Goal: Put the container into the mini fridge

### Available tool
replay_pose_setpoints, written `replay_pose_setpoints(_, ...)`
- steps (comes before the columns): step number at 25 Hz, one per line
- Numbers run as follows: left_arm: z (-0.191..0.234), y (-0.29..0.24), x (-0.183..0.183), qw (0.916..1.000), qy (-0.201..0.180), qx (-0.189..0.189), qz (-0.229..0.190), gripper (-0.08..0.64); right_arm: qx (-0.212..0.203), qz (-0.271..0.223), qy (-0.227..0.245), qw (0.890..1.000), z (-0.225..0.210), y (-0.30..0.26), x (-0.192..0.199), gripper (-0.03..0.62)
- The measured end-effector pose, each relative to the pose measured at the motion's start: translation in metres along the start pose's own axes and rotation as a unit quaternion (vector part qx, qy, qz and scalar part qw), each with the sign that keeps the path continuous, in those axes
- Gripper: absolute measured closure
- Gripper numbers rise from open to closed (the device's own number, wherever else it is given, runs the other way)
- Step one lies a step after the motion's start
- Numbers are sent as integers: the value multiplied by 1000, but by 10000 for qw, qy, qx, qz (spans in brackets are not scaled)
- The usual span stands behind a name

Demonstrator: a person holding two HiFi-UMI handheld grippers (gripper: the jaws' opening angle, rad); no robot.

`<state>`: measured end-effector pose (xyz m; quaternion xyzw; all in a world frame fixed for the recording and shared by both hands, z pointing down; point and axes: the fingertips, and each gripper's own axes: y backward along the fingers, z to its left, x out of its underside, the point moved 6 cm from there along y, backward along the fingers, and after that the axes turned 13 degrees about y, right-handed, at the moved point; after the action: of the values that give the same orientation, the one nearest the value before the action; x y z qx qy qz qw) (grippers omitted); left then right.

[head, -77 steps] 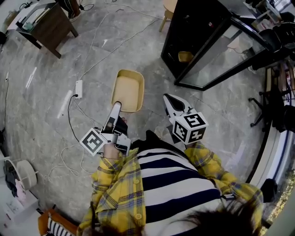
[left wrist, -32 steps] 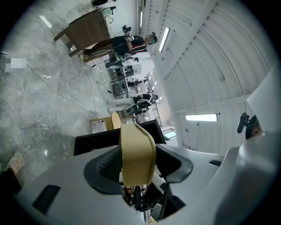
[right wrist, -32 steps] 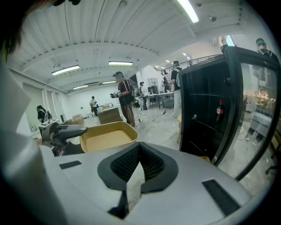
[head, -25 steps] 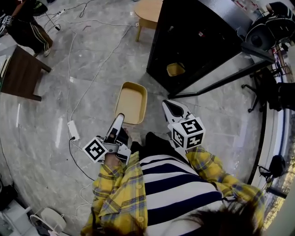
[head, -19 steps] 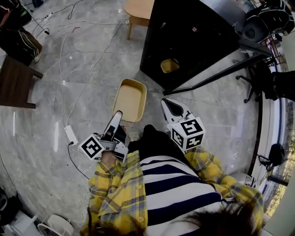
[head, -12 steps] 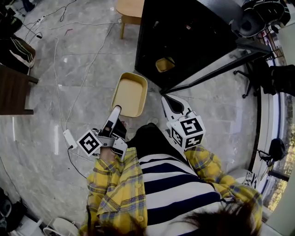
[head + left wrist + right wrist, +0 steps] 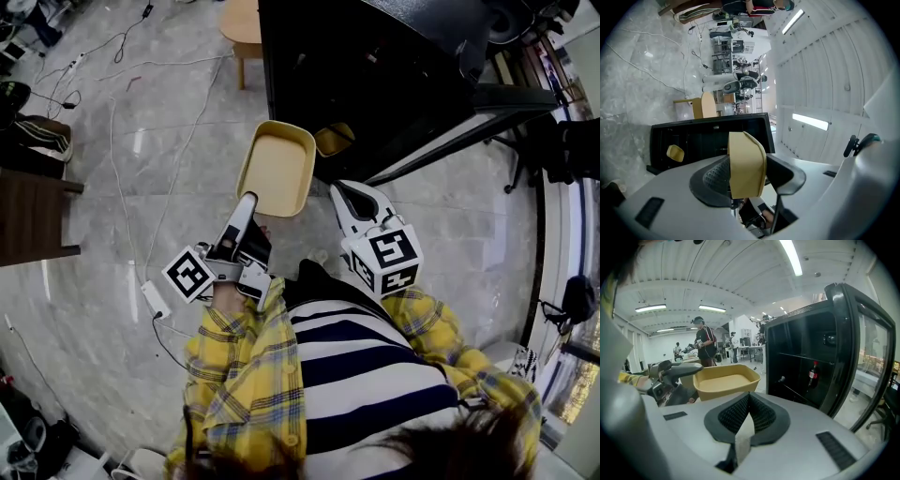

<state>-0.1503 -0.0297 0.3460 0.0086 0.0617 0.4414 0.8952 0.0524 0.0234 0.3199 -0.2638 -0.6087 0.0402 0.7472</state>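
Head view: shallow, round-cornered, smooth tan container (image 7: 277, 169)

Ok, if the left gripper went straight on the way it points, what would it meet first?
Probably the mini fridge: the container clamped in the left gripper points at its open front, though depth is unclear.

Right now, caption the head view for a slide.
Left gripper holds a yellow container in front of the open black mini fridge; right gripper shut and empty.
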Motion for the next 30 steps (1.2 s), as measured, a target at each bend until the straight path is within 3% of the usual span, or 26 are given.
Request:
replay_pose_setpoints(12,-25,-93,-24,9980,73,430,461,324,361,59,-50,9993,-35,-25,-7,566)
replay_pose_setpoints(21,-41,-155,-61,9898,220,488,1321,324,1090,217,-451,9928,-43,-55,-30,566)
replay_pose_setpoints(30,-45,-211,-75,9806,424,675,1790,324,1771,403,-806,9801,-50,-69,-35,566)
